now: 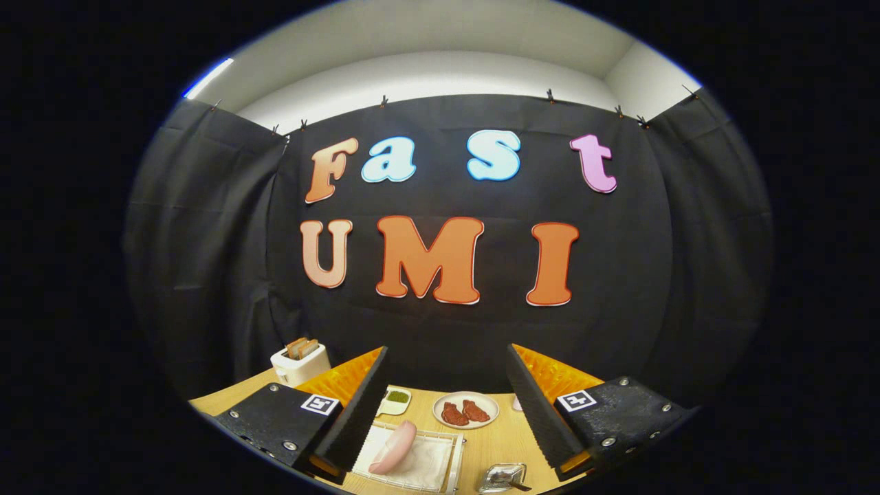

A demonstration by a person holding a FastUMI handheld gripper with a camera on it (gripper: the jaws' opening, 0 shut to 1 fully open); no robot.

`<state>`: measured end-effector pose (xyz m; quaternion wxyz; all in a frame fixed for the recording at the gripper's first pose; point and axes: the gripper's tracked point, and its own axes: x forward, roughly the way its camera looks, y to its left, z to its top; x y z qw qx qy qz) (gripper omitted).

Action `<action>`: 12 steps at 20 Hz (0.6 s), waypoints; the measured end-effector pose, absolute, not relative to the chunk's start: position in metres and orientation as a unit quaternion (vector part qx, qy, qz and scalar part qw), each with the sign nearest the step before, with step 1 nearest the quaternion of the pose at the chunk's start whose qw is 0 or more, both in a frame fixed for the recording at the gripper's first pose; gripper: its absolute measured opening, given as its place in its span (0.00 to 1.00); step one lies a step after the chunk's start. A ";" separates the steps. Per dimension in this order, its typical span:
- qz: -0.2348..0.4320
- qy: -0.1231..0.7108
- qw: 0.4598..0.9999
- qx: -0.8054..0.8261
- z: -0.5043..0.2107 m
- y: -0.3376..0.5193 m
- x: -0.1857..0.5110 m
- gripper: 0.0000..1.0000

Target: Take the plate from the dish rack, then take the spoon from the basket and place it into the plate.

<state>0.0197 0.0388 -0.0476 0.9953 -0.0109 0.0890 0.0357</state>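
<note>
The light wooden table [491,447] carries a white wire dish rack [440,471] between the fingers. In it the pale pink plate [393,447] stands on edge, long axis running away from the gripper [443,405], whose fingers are spread wide, empty. Beyond: a white round plate with two red meat pieces [466,410]. Nearer, beside the rack: a small metal basket holding the dark spoon [503,477].
</note>
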 end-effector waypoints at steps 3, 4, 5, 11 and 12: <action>0.050 0.129 0.990 -0.003 -0.069 0.050 0.026 0.99; 0.057 0.145 0.988 0.001 -0.077 0.055 0.027 0.99; 0.063 0.162 0.985 0.005 -0.085 0.060 0.028 0.99; 0.073 0.269 0.960 0.004 -0.147 0.077 0.036 0.98; 0.077 0.286 0.955 0.002 -0.156 0.081 0.036 0.98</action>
